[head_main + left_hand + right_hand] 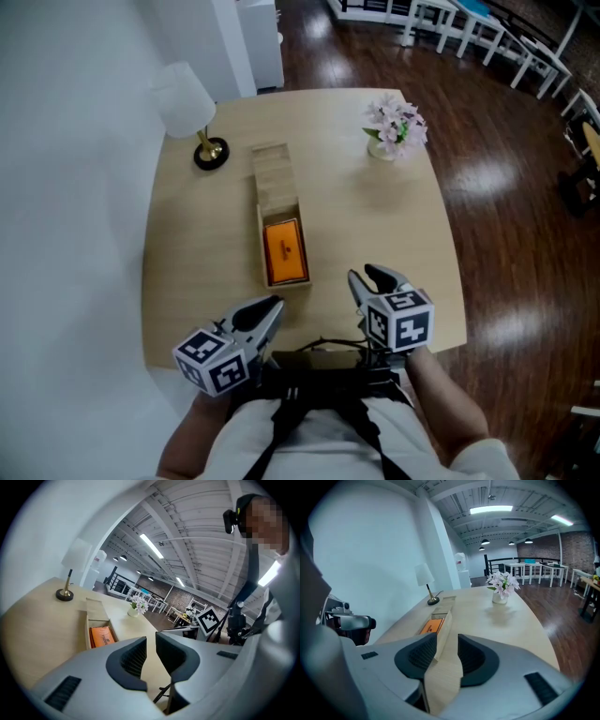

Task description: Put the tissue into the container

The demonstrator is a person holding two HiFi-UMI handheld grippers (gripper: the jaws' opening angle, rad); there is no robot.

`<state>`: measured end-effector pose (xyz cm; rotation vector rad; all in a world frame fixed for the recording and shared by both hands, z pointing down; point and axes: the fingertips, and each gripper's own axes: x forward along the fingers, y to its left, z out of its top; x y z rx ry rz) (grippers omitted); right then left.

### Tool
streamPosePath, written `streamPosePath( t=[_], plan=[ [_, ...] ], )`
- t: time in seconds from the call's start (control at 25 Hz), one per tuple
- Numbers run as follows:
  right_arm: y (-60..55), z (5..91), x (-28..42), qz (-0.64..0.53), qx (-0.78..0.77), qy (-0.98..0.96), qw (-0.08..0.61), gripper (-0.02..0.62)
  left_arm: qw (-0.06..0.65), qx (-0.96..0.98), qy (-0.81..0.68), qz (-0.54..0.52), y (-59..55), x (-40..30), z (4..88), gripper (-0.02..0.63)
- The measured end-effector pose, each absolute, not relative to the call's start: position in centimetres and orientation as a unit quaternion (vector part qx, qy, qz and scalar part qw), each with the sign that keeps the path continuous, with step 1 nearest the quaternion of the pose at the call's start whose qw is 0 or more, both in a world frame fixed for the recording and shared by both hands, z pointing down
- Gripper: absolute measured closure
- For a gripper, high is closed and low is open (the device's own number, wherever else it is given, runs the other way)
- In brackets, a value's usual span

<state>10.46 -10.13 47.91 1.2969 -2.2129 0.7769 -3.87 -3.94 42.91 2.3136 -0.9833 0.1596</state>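
The orange tissue pack (284,249) lies inside the open near half of the long wooden container (260,246) at mid-table, a lid (271,172) covering the far half. Both tongs hover over the table (375,225) by its near edge, the left gripper (265,314) and right gripper (372,278) each slightly parted, grasping nothing. A white lamp (187,103) stands at the far left corner, a vase of flowers (396,127) at the far right

A loft-style office or showroom hall. High above the right gripper (446,644) run bare ceiling beams (497,489) with strip lights (492,509). Far ahead of it stand a brick wall (576,545) and white tables and chairs (529,569) on a dark wood floor (562,606). Nearer ahead, a lamp (424,576) and flowers (501,585) stand on a pale table (506,620).
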Motion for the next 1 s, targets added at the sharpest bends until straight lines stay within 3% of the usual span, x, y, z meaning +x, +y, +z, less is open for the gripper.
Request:
streamPosePath(
  t=[0.2, 0.32, 0.48, 1.0],
  plan=[
    [-9.3, 47.9, 11.7, 0.284, 0.484, -0.796, 0.226, 0.487, 0.318, 0.875, -0.360, 0.058, -3.3, -3.6, 43.0, 0.549],
    [-8.6, 47.5, 12.4, 0.276, 0.488, -0.798, 0.223, 0.555, 0.317, 0.877, -0.357, 0.062, -3.0, -3.5, 42.7, 0.549],
    [-7.4, 46.8, 12.7, 0.269, 0.487, -0.800, 0.224, 0.594, 0.317, 0.881, -0.345, 0.065, -2.5, -3.1, 42.6, 0.584],
    [-5.7, 46.6, 12.7, 0.291, 0.489, -0.793, 0.216, 0.594, 0.304, 0.892, -0.318, 0.103, -2.0, -1.8, 43.1, 0.606]
  ],
)
